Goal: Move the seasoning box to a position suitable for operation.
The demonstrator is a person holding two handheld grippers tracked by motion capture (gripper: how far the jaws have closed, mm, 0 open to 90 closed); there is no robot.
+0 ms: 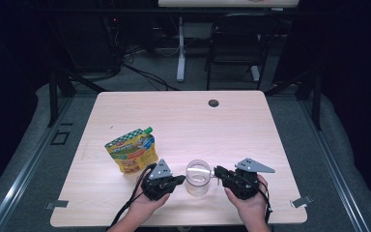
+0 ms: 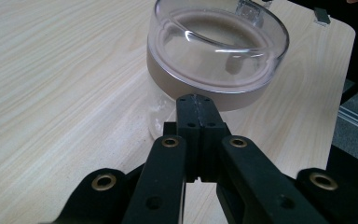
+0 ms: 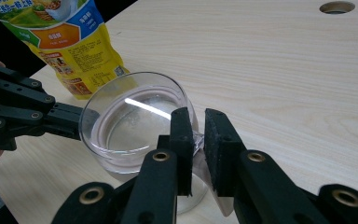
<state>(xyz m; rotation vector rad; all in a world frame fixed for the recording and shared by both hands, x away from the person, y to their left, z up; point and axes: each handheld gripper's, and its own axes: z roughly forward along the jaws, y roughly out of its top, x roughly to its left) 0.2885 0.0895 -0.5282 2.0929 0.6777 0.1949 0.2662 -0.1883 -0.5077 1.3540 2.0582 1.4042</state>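
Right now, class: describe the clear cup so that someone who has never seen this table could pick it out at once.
On the pale wooden table, look near the front edge, between the left gripper and the right gripper. There stands the clear cup, upright. Unlike the yellow pouch to its left, it is see-through, round and open-topped.

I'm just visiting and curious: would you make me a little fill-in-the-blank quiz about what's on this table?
1. The clear cup stands between the two ____.
2. The left gripper has its jaws ____, tips against the cup's wall.
3. The right gripper pinches the cup's ____ handle tab.
4. The yellow pouch has a ____ cap.

Missing words: grippers; shut; clear; green
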